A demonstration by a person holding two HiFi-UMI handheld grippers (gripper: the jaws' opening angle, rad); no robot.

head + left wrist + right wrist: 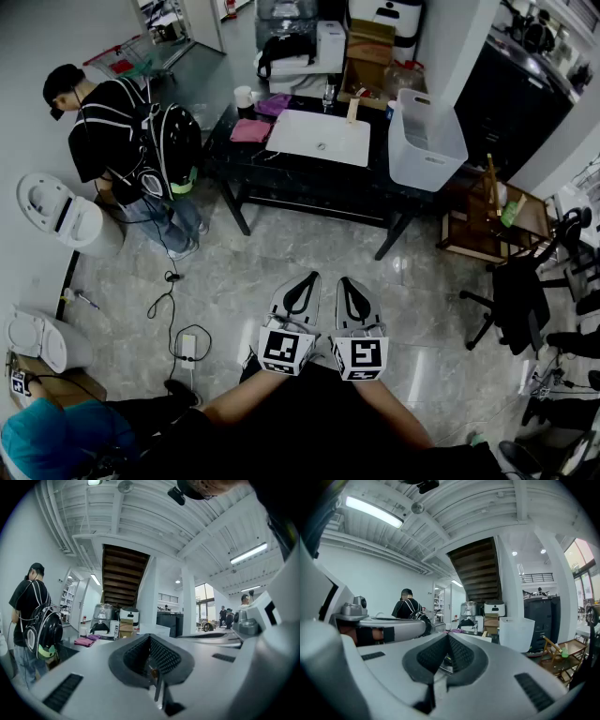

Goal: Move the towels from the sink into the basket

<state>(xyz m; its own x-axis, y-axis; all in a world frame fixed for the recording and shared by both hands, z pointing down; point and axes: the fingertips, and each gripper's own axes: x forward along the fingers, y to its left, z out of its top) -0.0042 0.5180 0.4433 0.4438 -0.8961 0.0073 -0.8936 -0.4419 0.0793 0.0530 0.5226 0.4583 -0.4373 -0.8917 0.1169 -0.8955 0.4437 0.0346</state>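
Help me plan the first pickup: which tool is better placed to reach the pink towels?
Left, but only slightly. The left tool and right tool are both shut, side by side, away from the table. The pink towels lie left of the sink, on the left tool's side.

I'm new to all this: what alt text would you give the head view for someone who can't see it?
The grey left gripper and right gripper, both shut and empty, are held side by side over a tiled floor, short of a black table with a white rectangular sink, pink towels beside it and a white plastic basket.
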